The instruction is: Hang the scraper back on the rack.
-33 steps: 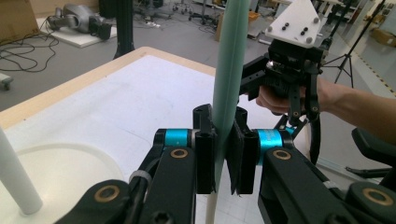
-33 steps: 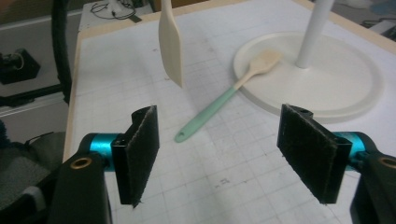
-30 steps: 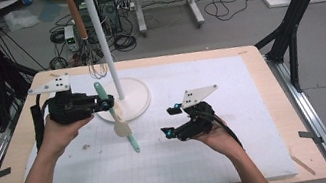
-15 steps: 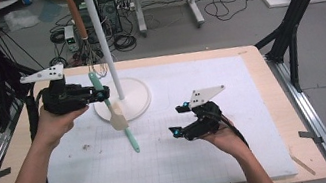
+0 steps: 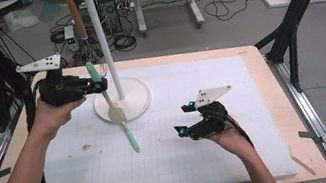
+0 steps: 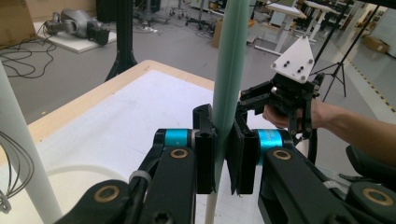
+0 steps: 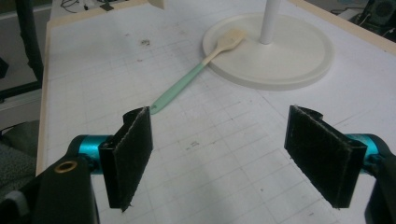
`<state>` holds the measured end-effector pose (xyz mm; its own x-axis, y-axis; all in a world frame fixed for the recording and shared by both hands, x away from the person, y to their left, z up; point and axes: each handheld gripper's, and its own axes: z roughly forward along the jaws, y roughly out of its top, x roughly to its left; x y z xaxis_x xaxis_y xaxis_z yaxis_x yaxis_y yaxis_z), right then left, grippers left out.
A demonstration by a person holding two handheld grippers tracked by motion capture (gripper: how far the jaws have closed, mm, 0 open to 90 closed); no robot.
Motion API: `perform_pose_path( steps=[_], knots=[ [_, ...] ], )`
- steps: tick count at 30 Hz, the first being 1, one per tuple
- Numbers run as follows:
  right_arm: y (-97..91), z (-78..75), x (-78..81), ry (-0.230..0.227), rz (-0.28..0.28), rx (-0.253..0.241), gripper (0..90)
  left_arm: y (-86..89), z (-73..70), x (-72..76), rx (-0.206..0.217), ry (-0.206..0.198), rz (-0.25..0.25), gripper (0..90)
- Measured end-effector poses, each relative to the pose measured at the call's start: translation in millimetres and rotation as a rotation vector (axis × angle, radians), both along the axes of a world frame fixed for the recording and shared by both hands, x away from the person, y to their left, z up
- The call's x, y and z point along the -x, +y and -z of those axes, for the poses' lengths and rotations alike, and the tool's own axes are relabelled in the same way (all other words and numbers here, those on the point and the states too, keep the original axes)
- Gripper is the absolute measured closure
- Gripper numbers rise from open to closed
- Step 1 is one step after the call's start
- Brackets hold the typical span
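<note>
Left gripper [image 5: 99, 86] has its jaws nearly closed and clamped on the mint-green handle of a spatula [image 5: 92, 73], which it holds close to upright above the far left part of the table [image 5: 256, 54]. In the left gripper view the black pads [image 6: 243, 158] press on the handle from both sides, and the handle rises out of the top of that picture while a cream part runs down below the jaws. From above, the held spatula leans slightly, its green end pointing up and away and its cream lower part hanging over the left side of the round white base [image 5: 136, 93] of a rack stand. The stand's white pole [image 5: 104, 46] rises just right of the left gripper. A second spatula [image 5: 128, 133] lies flat, its cream blade resting on the near edge of the base and its green handle stretching toward the near side across the white gridded mat [image 5: 199, 80]. A brown-handled utensil [image 5: 75, 15] hangs from the top of the stand. Right gripper [image 5: 182, 119] hovers over the mat, well apart to the right and nearer; its jaws have just been opening and stand wide with nothing between them.
</note>
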<state>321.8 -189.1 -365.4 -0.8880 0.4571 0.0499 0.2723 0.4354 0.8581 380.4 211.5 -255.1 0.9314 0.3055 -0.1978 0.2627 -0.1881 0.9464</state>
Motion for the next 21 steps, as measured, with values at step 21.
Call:
perform_pose_path(
  steps=[21],
  knots=[
    [-9.0, 4.9, 2.7, 0.002, 0.009, 0.000, 22.3, 1.0, -30.6, -27.9, -0.021, 0.021, 0.003, 82.1]
  ],
)
